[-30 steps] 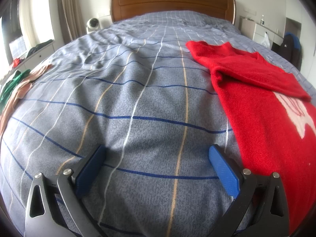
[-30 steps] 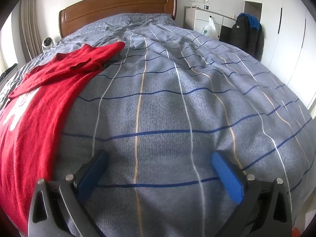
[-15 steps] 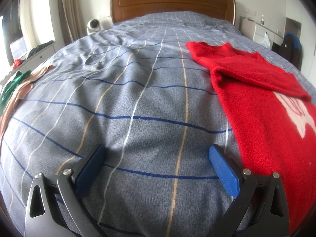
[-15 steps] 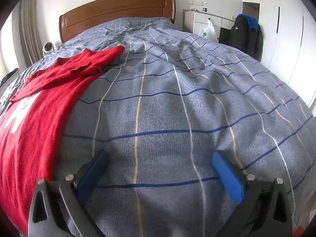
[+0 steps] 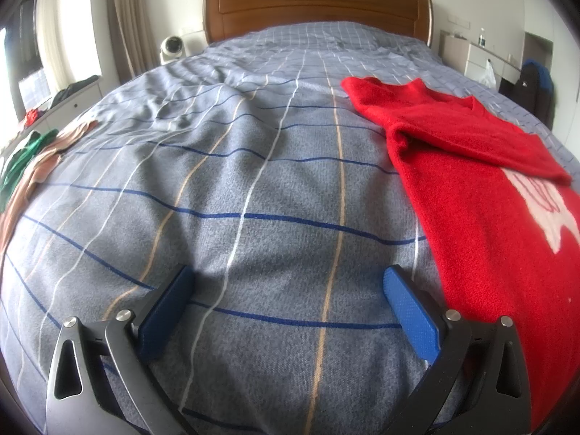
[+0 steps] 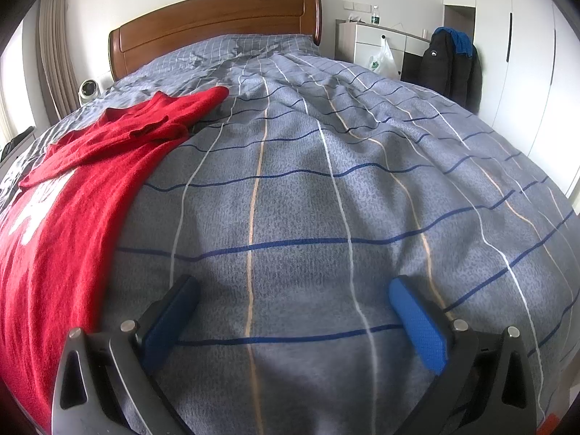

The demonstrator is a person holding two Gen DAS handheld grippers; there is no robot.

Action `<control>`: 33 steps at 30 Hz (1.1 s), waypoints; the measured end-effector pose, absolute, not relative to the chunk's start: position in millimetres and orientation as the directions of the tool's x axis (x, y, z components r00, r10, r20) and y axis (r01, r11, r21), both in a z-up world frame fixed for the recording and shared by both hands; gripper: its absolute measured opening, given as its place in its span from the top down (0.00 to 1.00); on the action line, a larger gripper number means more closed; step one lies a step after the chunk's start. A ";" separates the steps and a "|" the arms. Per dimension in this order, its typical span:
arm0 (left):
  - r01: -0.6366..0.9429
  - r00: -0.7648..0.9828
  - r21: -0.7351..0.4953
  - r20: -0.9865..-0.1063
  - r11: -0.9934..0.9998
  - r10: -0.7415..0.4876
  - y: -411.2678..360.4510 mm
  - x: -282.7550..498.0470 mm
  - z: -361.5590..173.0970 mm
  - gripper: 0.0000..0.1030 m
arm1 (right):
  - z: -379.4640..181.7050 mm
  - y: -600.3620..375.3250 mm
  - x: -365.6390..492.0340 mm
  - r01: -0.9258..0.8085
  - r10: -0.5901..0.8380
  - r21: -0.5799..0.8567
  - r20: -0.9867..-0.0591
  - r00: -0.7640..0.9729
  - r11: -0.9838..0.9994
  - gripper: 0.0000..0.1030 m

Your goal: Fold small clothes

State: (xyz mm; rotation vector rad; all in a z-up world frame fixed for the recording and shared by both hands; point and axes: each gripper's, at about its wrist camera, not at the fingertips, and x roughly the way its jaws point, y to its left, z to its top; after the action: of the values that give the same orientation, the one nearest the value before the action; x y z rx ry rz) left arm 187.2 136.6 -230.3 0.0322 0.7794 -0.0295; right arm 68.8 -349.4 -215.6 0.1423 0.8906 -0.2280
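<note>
One red sweater is laid out on the bedspread, with both grippers held spread and empty beside it.

The sweater is seen as a bright red knit with a white motif on its front (only partly in view), and one sleeve is folded across the chest; it is found to the right of the left gripper, just beside that tool's right finger, and to the left of the right gripper, close to its left finger. Two blue pads are counted on each tool, set wide apart over bare grey-blue checked cloth, with nothing pinched between them. One wooden headboard is seen far ahead of both tools. A small heap of green and tan clothes is seen far left of the left gripper.
</note>
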 end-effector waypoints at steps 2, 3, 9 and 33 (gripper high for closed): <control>0.039 0.711 0.018 -0.703 0.999 -0.015 136.6 187.4 -230.2 0.00 | -215.6 -349.3 68.7 0.255 -0.137 0.029 -0.782 0.607 0.966 0.00; 0.039 0.711 0.018 -0.703 0.999 -0.015 136.6 187.2 -230.4 0.00 | -215.6 -349.2 68.7 0.255 -0.137 0.029 -0.782 0.608 0.966 0.00; 0.039 0.712 0.019 -0.702 0.999 -0.014 136.4 186.9 -230.6 0.00 | -214.8 -348.9 67.6 0.258 -0.141 0.029 -0.776 0.614 0.966 0.00; 0.040 0.714 0.021 -0.700 0.999 -0.014 136.1 186.5 -231.3 0.00 | -214.4 -348.8 65.7 0.260 -0.145 0.028 -0.771 0.620 0.965 0.00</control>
State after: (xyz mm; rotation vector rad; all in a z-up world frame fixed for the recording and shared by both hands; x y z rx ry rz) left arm 186.5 136.1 -231.3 0.0355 0.7747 -0.0295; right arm 65.7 -348.8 -214.4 0.1415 0.8721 -0.2332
